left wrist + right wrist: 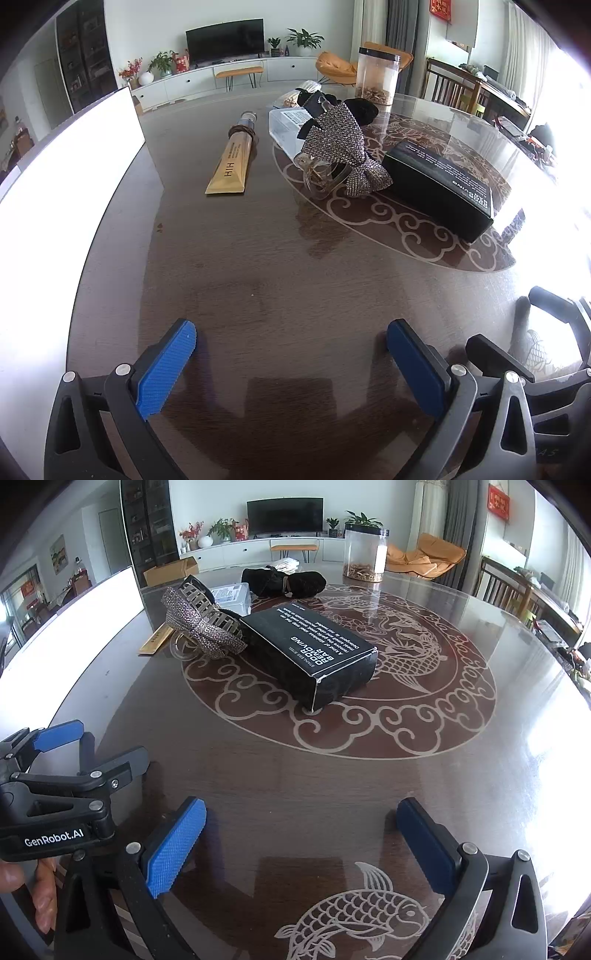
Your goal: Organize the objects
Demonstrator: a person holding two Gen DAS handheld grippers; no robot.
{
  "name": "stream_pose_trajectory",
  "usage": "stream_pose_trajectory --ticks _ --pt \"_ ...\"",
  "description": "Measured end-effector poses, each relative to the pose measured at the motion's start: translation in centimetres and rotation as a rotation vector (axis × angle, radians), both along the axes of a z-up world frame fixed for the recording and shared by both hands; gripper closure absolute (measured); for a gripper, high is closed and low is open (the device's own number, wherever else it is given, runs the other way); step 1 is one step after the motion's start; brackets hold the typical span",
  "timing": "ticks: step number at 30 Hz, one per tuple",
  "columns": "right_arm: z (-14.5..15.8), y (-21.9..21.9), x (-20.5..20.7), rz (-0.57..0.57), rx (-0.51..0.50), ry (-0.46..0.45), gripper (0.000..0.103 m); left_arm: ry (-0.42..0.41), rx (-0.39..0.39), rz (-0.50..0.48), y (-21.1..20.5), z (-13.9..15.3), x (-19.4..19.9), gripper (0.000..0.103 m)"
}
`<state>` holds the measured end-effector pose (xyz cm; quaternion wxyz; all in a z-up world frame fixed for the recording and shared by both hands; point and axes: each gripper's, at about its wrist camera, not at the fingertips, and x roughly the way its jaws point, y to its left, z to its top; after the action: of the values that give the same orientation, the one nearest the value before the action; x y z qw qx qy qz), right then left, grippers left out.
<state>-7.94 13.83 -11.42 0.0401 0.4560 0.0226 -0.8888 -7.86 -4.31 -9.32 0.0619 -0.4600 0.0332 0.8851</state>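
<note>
A gold tube (232,161) lies on the dark table, with a hair tie around its neck. A rhinestone bow hair clip (341,151) leans on a clear plastic box (286,127); the clip also shows in the right wrist view (201,622). A black "Odor Removing Bar" box (443,184) (312,653) lies on the table's round pattern. A black pouch (284,581) lies behind it. My left gripper (291,354) is open and empty, low over the table's near side. My right gripper (301,838) is open and empty beside it.
A white box wall (70,177) (74,616) stands at the left. A clear jar (376,75) (365,554) with brown contents stands at the table's far side. The left gripper's body (55,786) shows at the left of the right wrist view.
</note>
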Motion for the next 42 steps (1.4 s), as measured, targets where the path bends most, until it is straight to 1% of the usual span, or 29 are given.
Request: stream_pose_trajectory --ticks 17,22,25,27,30,31,33,36,38,40,41,42 --pt "0.1 0.1 0.0 0.005 0.001 -0.005 0.000 0.000 0.000 -0.001 0.0 -0.1 0.0 0.000" --pt "0.3 0.6 -0.1 -0.002 -0.024 -0.011 0.000 0.000 0.000 -0.001 0.0 -0.1 0.0 0.000" --pt "0.9 1.6 -1.0 -0.010 -0.044 -0.012 0.000 0.000 0.001 -0.001 0.0 -0.1 -0.1 0.000" --pt "2.0 2.0 -2.1 0.040 0.001 0.031 0.000 0.000 0.000 -0.001 0.0 -0.1 -0.1 0.000" --pt "3.4 1.9 -4.7 0.154 0.114 0.092 0.000 0.000 0.000 -0.001 0.0 0.0 -0.2 0.000" --pt "3.4 1.7 -5.9 0.191 0.129 0.078 0.000 0.000 0.000 -0.002 0.0 0.0 -0.2 0.000" --pt "2.7 1.1 -8.4 0.270 0.136 0.010 0.000 0.000 0.000 -0.002 0.0 0.0 -0.2 0.000" --pt "1.3 -0.2 -10.9 0.336 0.141 -0.045 0.000 0.000 0.000 -0.002 0.0 -0.1 -0.2 0.000" --pt "0.9 -0.5 -11.6 0.339 0.105 -0.060 0.000 0.000 0.000 -0.002 0.0 -0.1 -0.2 0.000" --pt "0.5 -0.9 -11.6 0.312 0.060 -0.063 0.000 0.000 -0.001 -0.001 -0.1 0.0 -0.2 0.000" --pt "0.5 -1.0 -11.4 0.296 0.037 -0.043 0.008 0.000 -0.001 -0.001 -0.1 0.0 -0.2 0.000" --pt "0.7 -1.0 -11.1 0.277 0.019 -0.020 0.025 0.000 -0.001 -0.001 -0.1 0.0 -0.2 0.000"
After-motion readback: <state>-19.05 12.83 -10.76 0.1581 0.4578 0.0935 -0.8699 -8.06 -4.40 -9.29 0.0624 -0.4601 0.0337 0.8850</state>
